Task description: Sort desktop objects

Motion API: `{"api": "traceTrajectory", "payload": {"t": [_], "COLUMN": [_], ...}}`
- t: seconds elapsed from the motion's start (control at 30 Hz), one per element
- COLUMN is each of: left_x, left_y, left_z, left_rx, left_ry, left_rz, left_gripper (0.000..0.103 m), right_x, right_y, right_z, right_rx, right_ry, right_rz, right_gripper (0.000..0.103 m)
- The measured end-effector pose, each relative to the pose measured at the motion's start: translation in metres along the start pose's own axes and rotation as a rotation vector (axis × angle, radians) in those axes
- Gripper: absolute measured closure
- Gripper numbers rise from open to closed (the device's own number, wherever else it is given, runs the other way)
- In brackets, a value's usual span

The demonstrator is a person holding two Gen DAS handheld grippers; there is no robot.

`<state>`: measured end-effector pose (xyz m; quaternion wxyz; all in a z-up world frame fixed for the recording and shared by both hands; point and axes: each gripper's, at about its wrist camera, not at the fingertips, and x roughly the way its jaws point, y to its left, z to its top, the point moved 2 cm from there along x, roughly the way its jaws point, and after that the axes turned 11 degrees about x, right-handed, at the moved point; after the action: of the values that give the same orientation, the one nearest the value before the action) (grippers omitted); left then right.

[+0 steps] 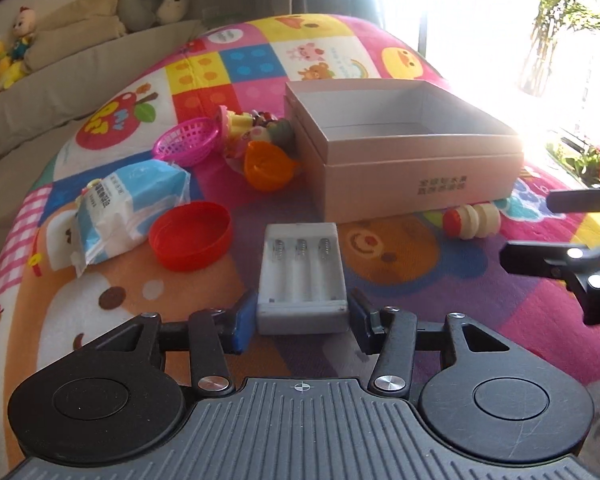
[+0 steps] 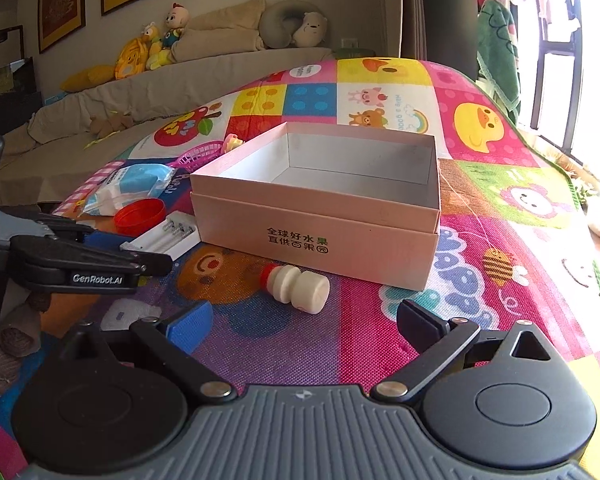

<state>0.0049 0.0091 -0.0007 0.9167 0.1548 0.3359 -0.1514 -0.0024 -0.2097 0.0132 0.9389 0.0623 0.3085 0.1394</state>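
A white battery holder [image 1: 302, 268] with three empty slots lies on the colourful play mat. My left gripper [image 1: 302, 312] is shut on its near end, one pad against each side wall. The right wrist view shows the same holder [image 2: 168, 236] with the left gripper [image 2: 136, 250] on it. A pink open cardboard box [image 1: 420, 184] [image 2: 340, 248] stands empty just behind. In front of the box lies a white spool-shaped toy with a red cap [image 2: 296, 286] [image 1: 474, 220]. My right gripper [image 2: 304, 322] hovers open short of that toy, nothing between its fingers.
A red lid [image 1: 190, 236] and a blue-white tissue pack [image 1: 128, 200] lie left of the holder. Further back are a pink basket [image 1: 188, 140], an orange cup [image 1: 268, 166] and small toys [image 1: 256, 124] beside the box. A sofa with plush toys [image 2: 160, 44] stands beyond the mat.
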Motion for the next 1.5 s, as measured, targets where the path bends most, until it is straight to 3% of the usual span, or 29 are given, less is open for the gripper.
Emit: {"api": "traceTrajectory", "payload": {"t": [0.1, 0.2, 0.3, 0.33, 0.4, 0.43, 0.5, 0.67, 0.77, 0.87, 0.97, 1.1, 1.23, 1.3, 1.37, 1.5], "left_x": [-0.022, -0.028, -0.026, -0.027, -0.032, -0.034, -0.031, 0.001, 0.012, 0.016, 0.012, 0.000, -0.011, -0.016, -0.019, -0.032], "left_y": [0.005, 0.024, 0.049, 0.054, 0.058, 0.055, 0.041, 0.014, 0.018, 0.032, 0.034, 0.026, 0.017, 0.013, 0.010, 0.005], "left_z": [-0.020, -0.030, -0.030, -0.029, -0.024, -0.020, -0.013, 0.004, 0.007, 0.006, 0.001, -0.006, -0.011, -0.012, -0.011, 0.009], "left_rx": [0.039, 0.045, -0.018, -0.045, -0.103, -0.122, -0.103, -0.041, -0.063, -0.158, -0.163, -0.126, -0.117, -0.112, -0.109, -0.093], "left_ry": [0.017, 0.049, 0.079, 0.073, 0.039, 0.015, -0.013, 0.016, 0.034, 0.055, 0.045, 0.026, 0.018, 0.013, 0.002, -0.075], "left_rz": [0.026, 0.181, 0.295, 0.288, 0.188, 0.125, 0.083, 0.139, 0.186, 0.168, 0.166, 0.140, 0.099, 0.079, 0.058, 0.001], "left_gripper": [0.045, 0.030, 0.029, 0.029, 0.018, 0.006, 0.005, 0.005, 0.005, 0.008, 0.009, 0.009, 0.009, 0.009, 0.009, 0.009], "right_x": [-0.003, -0.006, -0.007, -0.007, -0.007, -0.008, -0.007, -0.003, -0.001, 0.003, 0.014, 0.031, 0.050, 0.055, 0.052, 0.016], "right_y": [0.005, 0.009, 0.012, 0.013, 0.013, 0.012, 0.011, 0.009, 0.010, 0.011, 0.015, 0.023, 0.024, 0.022, 0.021, 0.015], "right_z": [0.001, -0.001, -0.002, -0.003, -0.004, -0.004, -0.004, -0.003, -0.002, 0.000, 0.005, 0.011, 0.014, 0.015, 0.015, 0.023], "right_rx": [-0.020, -0.035, -0.036, -0.034, -0.036, -0.036, -0.035, -0.024, -0.035, -0.028, -0.017, -0.029, -0.017, -0.014, -0.021, -0.089], "right_ry": [-0.001, 0.005, 0.016, 0.018, 0.020, 0.020, 0.023, 0.034, 0.035, 0.045, 0.066, 0.095, 0.118, 0.133, 0.144, 0.139], "right_rz": [0.011, 0.029, 0.046, 0.049, 0.047, 0.042, 0.032, 0.008, -0.005, -0.010, -0.018, -0.048, -0.084, -0.090, -0.082, -0.018], "right_gripper": [0.004, 0.002, 0.000, 0.000, 0.000, 0.000, 0.000, 0.000, 0.000, 0.000, 0.001, 0.020, 0.032, 0.048, 0.056, 0.056]}}
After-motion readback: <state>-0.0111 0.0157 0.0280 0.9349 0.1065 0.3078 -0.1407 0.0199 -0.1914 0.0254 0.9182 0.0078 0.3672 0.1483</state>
